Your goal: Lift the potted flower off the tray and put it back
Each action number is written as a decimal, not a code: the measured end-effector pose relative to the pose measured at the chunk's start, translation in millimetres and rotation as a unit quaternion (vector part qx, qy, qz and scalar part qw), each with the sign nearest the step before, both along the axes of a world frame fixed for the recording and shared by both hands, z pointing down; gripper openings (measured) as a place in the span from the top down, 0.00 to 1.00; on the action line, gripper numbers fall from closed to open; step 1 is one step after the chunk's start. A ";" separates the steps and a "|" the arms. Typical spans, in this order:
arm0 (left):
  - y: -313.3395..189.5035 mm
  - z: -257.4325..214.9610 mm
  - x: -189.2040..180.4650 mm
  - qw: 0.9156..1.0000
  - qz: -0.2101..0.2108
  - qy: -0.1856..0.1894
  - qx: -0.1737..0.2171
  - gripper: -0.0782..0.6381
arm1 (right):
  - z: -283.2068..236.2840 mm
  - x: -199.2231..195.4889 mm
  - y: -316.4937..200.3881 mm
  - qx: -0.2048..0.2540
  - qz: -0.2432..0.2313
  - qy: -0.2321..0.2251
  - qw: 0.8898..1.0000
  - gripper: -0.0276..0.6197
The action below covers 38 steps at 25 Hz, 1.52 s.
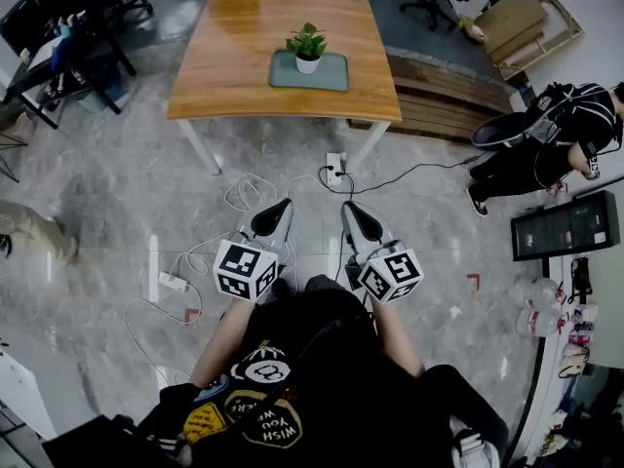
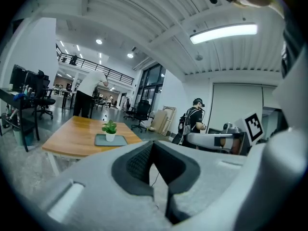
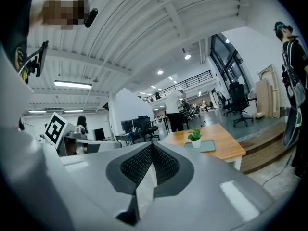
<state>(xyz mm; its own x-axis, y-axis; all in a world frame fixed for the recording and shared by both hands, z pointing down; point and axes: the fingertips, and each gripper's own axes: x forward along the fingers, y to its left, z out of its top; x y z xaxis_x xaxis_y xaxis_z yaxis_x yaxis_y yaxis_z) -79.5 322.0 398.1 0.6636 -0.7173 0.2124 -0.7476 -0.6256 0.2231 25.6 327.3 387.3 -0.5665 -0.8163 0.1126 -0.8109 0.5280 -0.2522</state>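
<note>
Two steps first: approach, open

Left tongs (image 1: 283,205) and right tongs (image 1: 349,207) are pressed together, empty. The potted flower (image 1: 307,45) sits on its tray (image 1: 334,76), on the table (image 1: 224,57) well ahead — best gripped low on the pot.

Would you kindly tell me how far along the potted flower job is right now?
Done: nothing visible; the potted flower stands on the tray on the table. In hand: nothing; the left tongs and right tongs are both shut and empty, well short of the table. Left: seemingly everything, approaching, lifting the flower and setting it back, though a finished job would look the same.
</note>
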 end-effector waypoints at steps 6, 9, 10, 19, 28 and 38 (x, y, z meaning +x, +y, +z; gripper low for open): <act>-17.5 14.4 -5.9 1.000 0.014 -0.010 0.004 0.90 | 14.8 -1.9 -14.7 -0.015 -0.003 0.004 1.000 0.96; -38.4 19.4 2.8 1.000 0.018 -0.019 0.017 0.90 | 18.6 0.7 -33.1 -0.011 -0.013 -0.003 1.000 0.96; -48.4 21.0 7.9 0.999 0.017 -0.024 0.022 0.90 | 21.1 2.2 -41.9 -0.015 -0.019 -0.008 1.000 0.96; -163.2 41.7 83.5 0.999 0.051 -0.016 -0.012 0.90 | 45.7 38.4 -161.0 -0.030 -0.041 -0.007 0.999 0.96; -269.0 84.4 107.6 0.999 0.012 -0.036 -0.011 0.90 | 101.4 61.0 -270.8 -0.062 -0.055 0.011 0.996 0.96; -424.8 140.9 67.3 0.998 0.007 -0.063 -0.010 0.90 | 177.7 11.8 -436.1 -0.065 -0.052 0.038 0.996 0.94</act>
